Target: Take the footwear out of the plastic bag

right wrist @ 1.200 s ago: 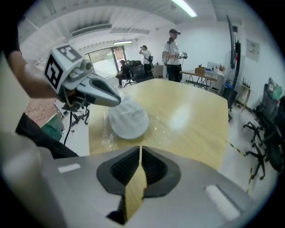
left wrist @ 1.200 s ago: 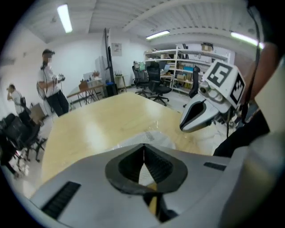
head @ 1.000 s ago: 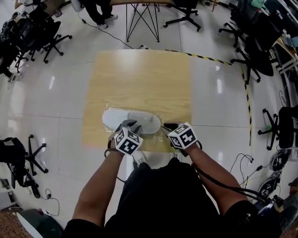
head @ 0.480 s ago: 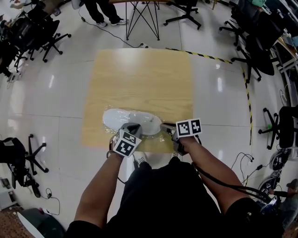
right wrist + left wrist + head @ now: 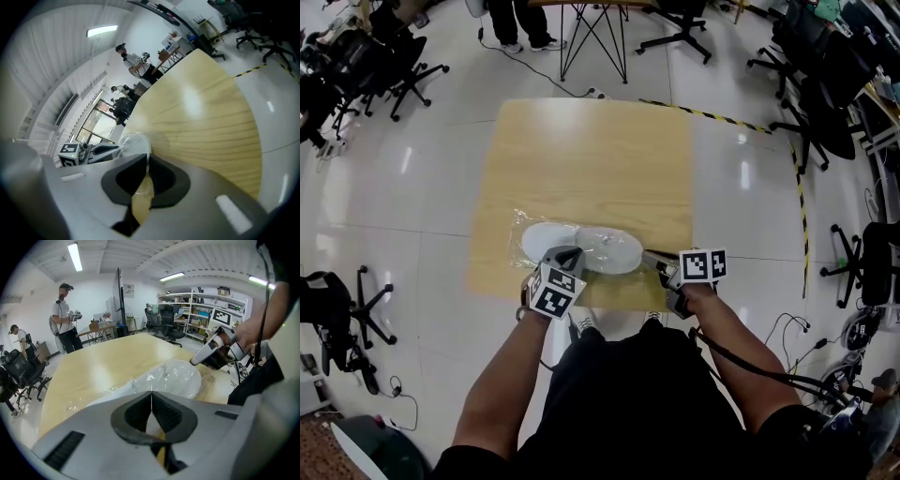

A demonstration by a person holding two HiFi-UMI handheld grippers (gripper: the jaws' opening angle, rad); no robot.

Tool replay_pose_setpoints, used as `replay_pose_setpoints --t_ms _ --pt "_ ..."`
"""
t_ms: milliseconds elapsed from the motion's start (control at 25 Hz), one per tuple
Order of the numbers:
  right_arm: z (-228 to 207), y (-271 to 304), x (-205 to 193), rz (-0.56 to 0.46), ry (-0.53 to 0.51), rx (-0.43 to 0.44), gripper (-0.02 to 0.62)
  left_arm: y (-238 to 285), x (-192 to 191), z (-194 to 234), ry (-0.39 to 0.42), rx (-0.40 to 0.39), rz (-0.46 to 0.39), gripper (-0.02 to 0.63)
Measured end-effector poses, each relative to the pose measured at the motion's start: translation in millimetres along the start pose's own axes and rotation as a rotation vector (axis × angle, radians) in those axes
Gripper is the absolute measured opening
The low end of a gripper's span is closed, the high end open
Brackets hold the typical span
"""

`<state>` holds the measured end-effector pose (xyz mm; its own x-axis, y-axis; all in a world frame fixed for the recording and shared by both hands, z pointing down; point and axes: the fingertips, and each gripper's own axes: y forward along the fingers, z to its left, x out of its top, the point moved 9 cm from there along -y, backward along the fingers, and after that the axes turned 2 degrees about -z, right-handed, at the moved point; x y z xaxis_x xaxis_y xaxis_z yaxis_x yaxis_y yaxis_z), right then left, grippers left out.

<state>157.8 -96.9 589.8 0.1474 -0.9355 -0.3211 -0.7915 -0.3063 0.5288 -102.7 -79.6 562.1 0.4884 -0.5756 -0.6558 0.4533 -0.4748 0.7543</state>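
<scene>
Hold clear plastic bag (image 5: 521, 240), lower centre, in left gripper's (image 5: 569, 254) clamped fingers; with right gripper's (image 5: 652, 260) fingers closing on its film, spread mouth evenly, freeing white flat slippers (image 5: 581, 246).

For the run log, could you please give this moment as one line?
left tongs: shut on bag | right tongs: closing on bag | slippers: bagged, on table

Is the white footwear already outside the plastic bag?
No, the footwear lies inside the plastic bag on the wooden table.
</scene>
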Motion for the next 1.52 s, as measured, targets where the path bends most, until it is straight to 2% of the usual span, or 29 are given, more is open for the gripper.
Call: replay_pose_setpoints --t_ms 160,240,280,320,360,400,480,600,680,760,840,920,1080,1120,1200,1240,1360,1480,1520 --pt "-15 -18 3 -0.033 0.021 -0.061 0.015 2 1 -2 0.025 -0.003 0.019 0.016" --pt "-18 -24 3 -0.034 0.007 -0.092 0.015 2 3 -4 0.024 -0.013 0.0 0.032" --pt "-18 -25 4 -0.03 -0.005 -0.102 0.015 0 5 -4 0.025 -0.02 -0.023 0.058" --pt "-17 -25 4 -0.024 -0.024 -0.111 0.015 -5 8 -2 0.027 -0.022 -0.052 0.133" --pt "-15 -24 5 -0.016 -0.048 -0.119 0.015 -10 12 0 0.031 -0.016 -0.079 0.248" --pt "-14 -24 6 -0.011 -0.071 -0.128 0.015 -16 17 3 0.038 -0.008 -0.095 0.263" --pt "-11 -24 8 -0.017 -0.098 -0.14 0.015 -16 24 7 0.065 -0.018 -0.076 0.252" --pt "-8 -18 12 -0.028 -0.103 -0.142 0.015 6 20 10 0.118 -0.056 0.079 0.206" --pt "-4 -11 16 -0.024 -0.123 -0.146 0.014 15 15 16 0.112 -0.05 0.142 0.191" --pt "-4 -8 22 -0.032 -0.145 -0.163 0.011 15 15 21 0.08 -0.032 0.137 0.173" --pt "-10 -13 29 -0.058 -0.141 -0.185 0.002 14 17 25 0.078 -0.007 0.131 0.118" --pt "-14 -19 35 -0.075 -0.125 -0.191 0.002 12 16 29 0.089 -0.001 0.136 0.115" --pt "-15 -21 32 -0.037 -0.099 -0.114 0.003 12 13 31 0.086 -0.011 0.132 0.109" --pt "-14 -17 30 -0.012 -0.092 -0.091 0.027 12 12 31 0.079 -0.011 0.128 0.109" --pt "-12 -7 26 0.027 -0.068 -0.059 0.168 12 9 31 0.067 -0.01 0.12 0.107" --pt "-12 -2 25 0.037 -0.057 -0.056 0.178 12 8 31 0.064 -0.01 0.117 0.106" --pt "-12 8 23 0.058 -0.028 -0.062 0.161 13 8 29 0.058 -0.019 0.114 0.1" --pt "-11 14 24 0.065 -0.011 -0.074 0.101 14 10 29 0.053 -0.024 0.115 0.098" --pt "-10 14 25 0.062 -0.01 -0.074 0.099 14 11 30 0.053 -0.023 0.115 0.099"
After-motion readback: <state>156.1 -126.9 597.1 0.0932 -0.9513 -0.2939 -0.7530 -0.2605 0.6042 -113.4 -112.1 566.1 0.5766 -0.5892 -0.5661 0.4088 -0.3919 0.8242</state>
